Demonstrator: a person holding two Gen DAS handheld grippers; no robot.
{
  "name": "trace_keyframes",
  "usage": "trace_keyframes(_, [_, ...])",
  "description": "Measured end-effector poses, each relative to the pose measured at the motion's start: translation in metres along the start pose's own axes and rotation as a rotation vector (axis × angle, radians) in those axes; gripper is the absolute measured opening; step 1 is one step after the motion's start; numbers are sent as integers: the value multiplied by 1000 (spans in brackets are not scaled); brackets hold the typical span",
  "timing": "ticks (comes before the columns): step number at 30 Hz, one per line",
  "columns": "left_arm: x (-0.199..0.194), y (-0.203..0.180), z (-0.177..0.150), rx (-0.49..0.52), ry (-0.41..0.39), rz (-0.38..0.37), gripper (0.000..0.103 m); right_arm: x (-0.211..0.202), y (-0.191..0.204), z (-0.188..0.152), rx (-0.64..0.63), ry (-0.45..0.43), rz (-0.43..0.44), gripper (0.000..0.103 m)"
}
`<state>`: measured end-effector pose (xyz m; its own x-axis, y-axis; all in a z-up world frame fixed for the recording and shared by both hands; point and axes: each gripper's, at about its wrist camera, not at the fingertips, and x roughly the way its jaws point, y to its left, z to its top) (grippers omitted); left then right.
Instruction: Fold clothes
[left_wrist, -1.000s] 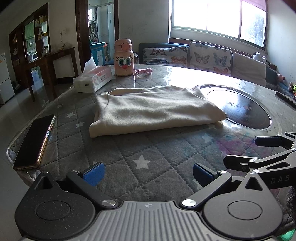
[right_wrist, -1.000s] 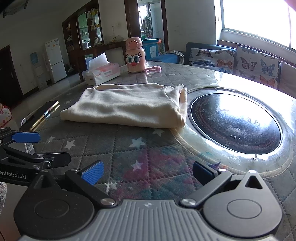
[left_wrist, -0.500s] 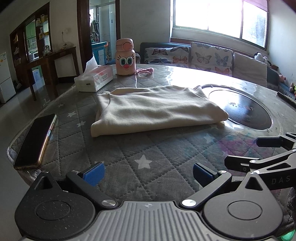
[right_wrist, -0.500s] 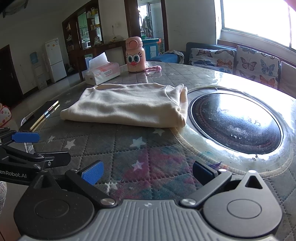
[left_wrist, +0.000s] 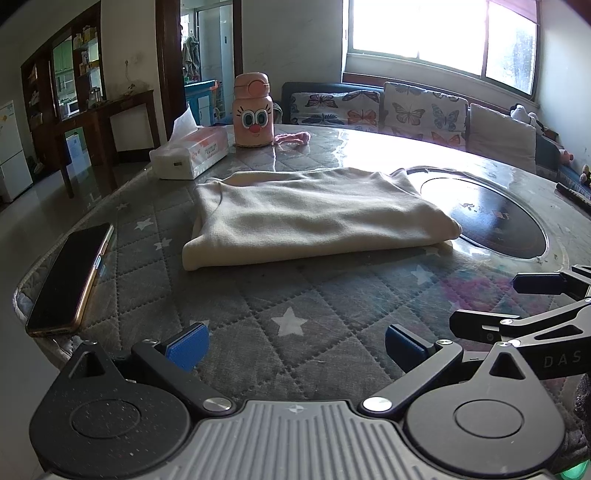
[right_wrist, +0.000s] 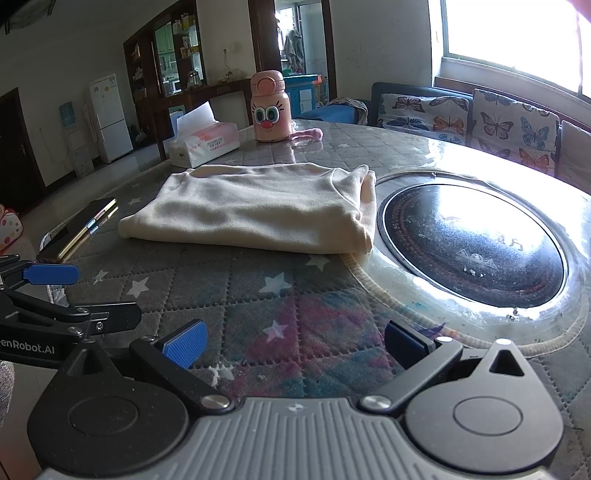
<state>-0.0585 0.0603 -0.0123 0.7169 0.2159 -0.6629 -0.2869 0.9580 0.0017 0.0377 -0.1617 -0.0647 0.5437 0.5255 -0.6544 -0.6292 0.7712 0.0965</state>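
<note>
A cream garment (left_wrist: 314, 216) lies folded into a flat rectangle on the quilted star-pattern table cover (left_wrist: 288, 321); the right wrist view shows the same garment (right_wrist: 258, 208) with its folded edge toward the dark round hob. My left gripper (left_wrist: 295, 347) hovers open near the table's front edge, well short of the garment, with nothing between its blue pads. My right gripper (right_wrist: 295, 343) is open too, empty, to the right of the left one. Each gripper shows at the edge of the other's view.
A dark phone (left_wrist: 70, 280) lies at the table's left edge. A tissue box (left_wrist: 188, 153), a pink cartoon bottle (left_wrist: 253, 110) and a pink strap (left_wrist: 293, 137) stand behind the garment. A round black hob (right_wrist: 472, 240) is set into the table on the right.
The left wrist view has shifted slightly, so the garment sits a little to the right and nearer. The garment itself has not moved and both grippers stay open.
</note>
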Motion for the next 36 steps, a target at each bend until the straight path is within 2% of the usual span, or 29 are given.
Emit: trace_keyframes(36, [11, 8, 10, -12, -8, 7, 103, 15, 1, 7, 4, 23, 10, 103])
